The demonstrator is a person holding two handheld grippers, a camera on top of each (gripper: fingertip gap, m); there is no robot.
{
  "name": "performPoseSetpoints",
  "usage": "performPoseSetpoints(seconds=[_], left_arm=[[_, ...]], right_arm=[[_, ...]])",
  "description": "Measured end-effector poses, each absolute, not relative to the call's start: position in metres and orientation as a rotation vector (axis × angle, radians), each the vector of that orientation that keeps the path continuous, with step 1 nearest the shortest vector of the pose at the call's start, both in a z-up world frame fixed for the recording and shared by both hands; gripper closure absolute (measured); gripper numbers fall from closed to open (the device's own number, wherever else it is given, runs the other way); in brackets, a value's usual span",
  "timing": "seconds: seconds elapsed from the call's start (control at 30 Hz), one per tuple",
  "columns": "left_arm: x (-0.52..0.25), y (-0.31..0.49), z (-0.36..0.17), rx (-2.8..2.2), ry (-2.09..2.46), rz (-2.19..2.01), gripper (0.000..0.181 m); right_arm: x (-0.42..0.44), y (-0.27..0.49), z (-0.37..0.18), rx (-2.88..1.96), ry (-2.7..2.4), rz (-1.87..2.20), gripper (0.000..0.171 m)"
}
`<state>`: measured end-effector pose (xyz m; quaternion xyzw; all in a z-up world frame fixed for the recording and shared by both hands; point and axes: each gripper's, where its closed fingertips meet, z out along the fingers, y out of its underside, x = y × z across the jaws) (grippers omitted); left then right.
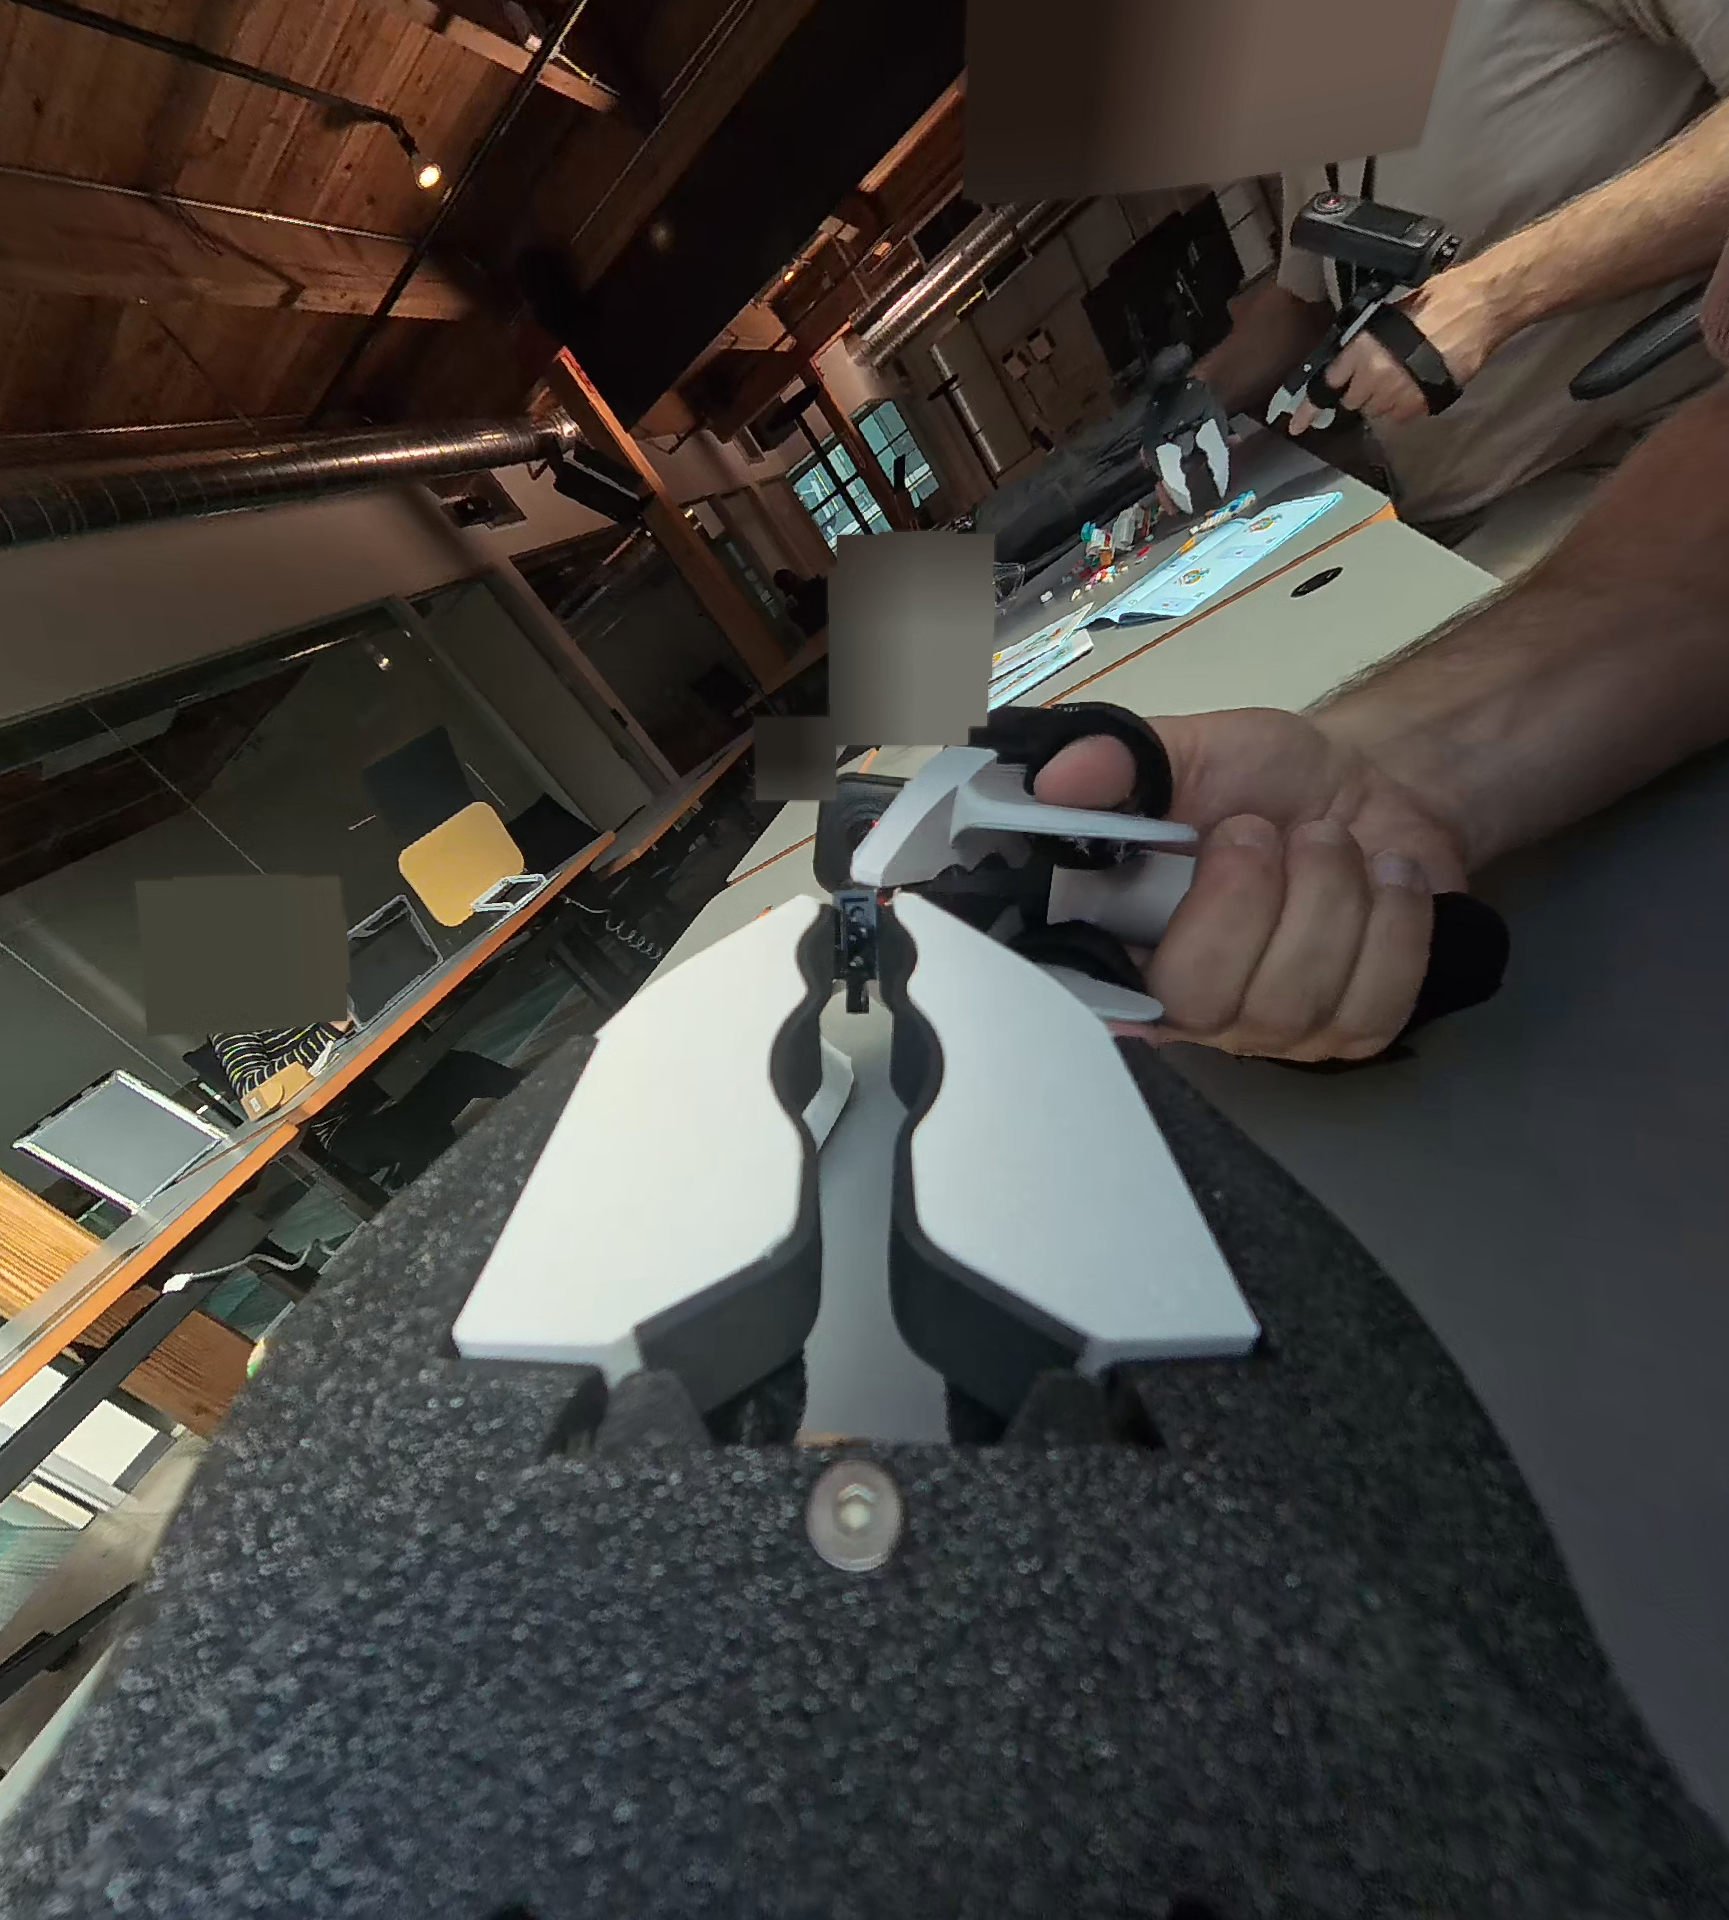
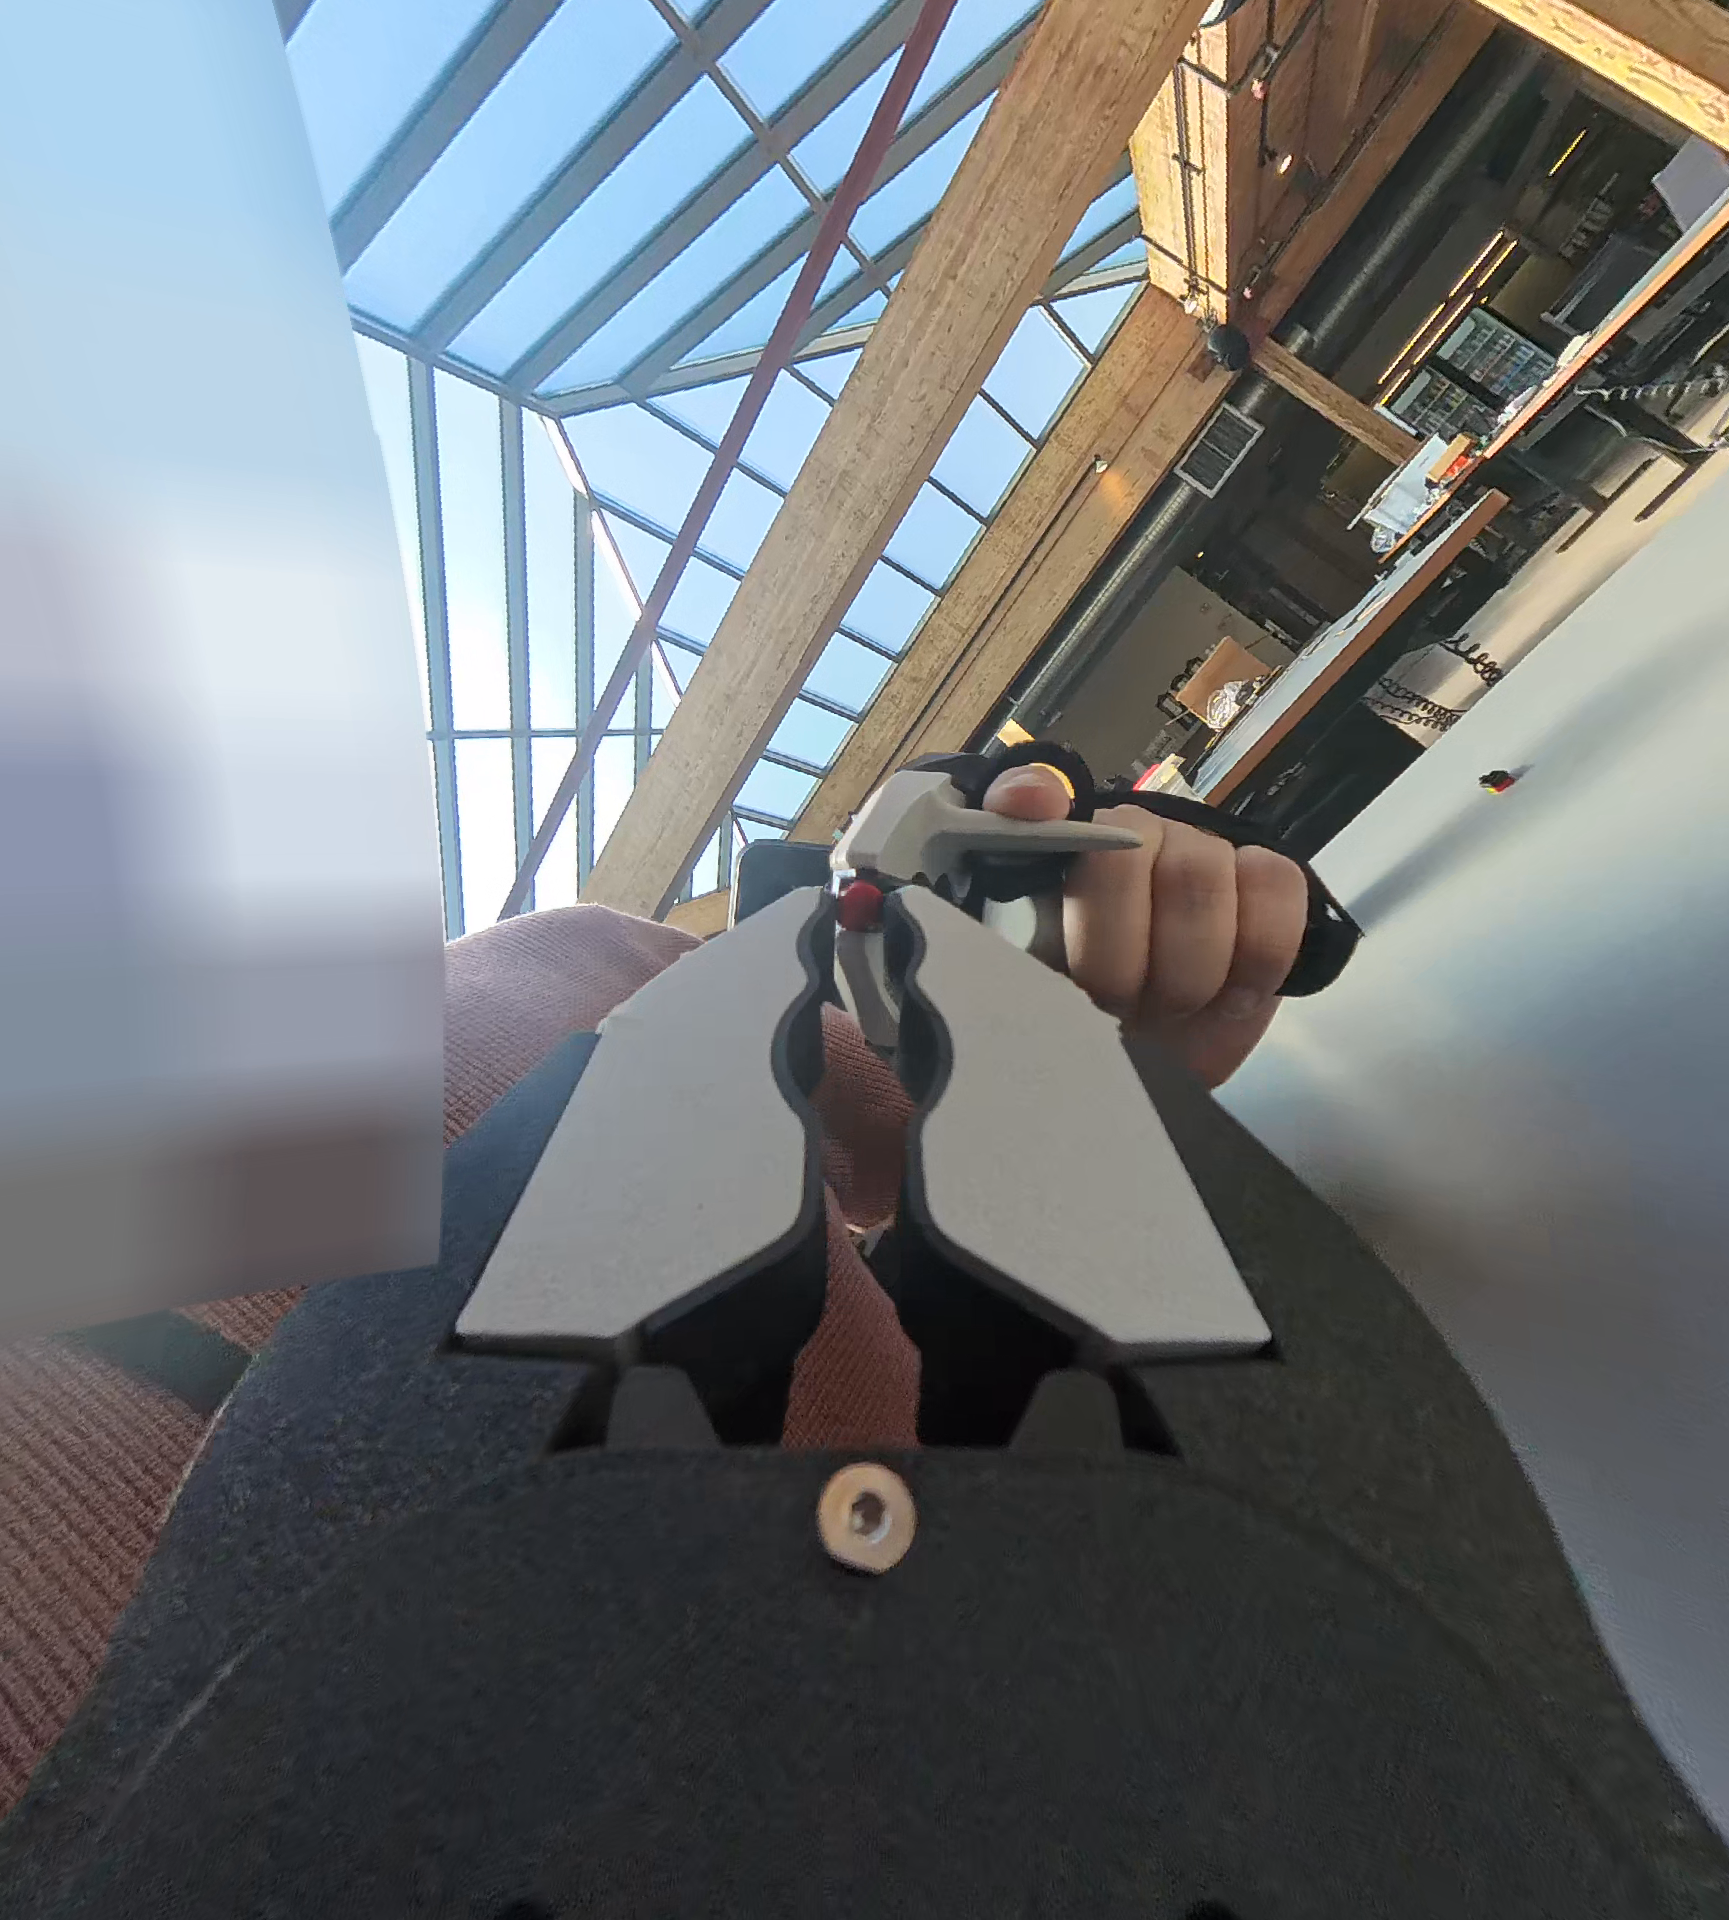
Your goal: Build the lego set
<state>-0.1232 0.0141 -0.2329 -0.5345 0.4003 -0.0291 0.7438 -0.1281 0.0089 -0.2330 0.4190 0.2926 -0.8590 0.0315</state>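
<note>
Left wrist view first: the left gripper (image 1: 855,940) has its jaws pinched on a small black piece (image 1: 854,951), held right at the fingertips and well up off the grey table (image 1: 1618,1195). Meeting that black piece from above is the right gripper (image 1: 875,868), worked by the person's right hand (image 1: 1286,894). Right wrist view now, and the right gripper's jaws are pressed in on a small red piece (image 2: 857,905) at their tips, with the left gripper (image 2: 855,862) touching just beyond it and the left hand (image 2: 1182,914) behind. So this looks like a mating step: red piece going onto black piece, in mid-air (no table to push against). The two pieces sit tip to tip; whether they have clicked, I cannot tell. Next move, I'd judge, calls for squaring the red piece over the black piece and a firm, straight squeeze together without either one twisting in its grip. Far past the black piece, an instruction booklet (image 1: 1224,566) and loose bricks (image 1: 1114,540) lie on the table.
</note>
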Motion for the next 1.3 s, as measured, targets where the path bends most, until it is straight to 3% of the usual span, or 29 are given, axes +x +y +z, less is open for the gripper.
performPoseSetpoints(seconds=[0.63, 0.83, 1.17, 1.3], left_arm=[[-0.121, 0.016, -0.239, -1.389, 0.640, -0.716, 0.173], [-0.121, 0.014, -0.242, -1.423, 0.578, -0.934, 0.174], [-0.141, 0.025, -0.233, -1.334, 0.303, -1.202, 0.174], [-0.152, 0.034, -0.247, -1.399, 0.302, -1.083, 0.174]], right_arm=[[-0.127, 0.014, -0.236, 1.658, 1.820, -2.749, 0.165], [-0.126, 0.015, -0.242, 1.741, 2.388, -2.617, 0.171], [-0.126, 0.042, -0.233, 1.865, 1.955, -2.809, 0.169], [-0.120, 0.076, -0.227, 2.084, 1.674, -2.923, 0.161]])
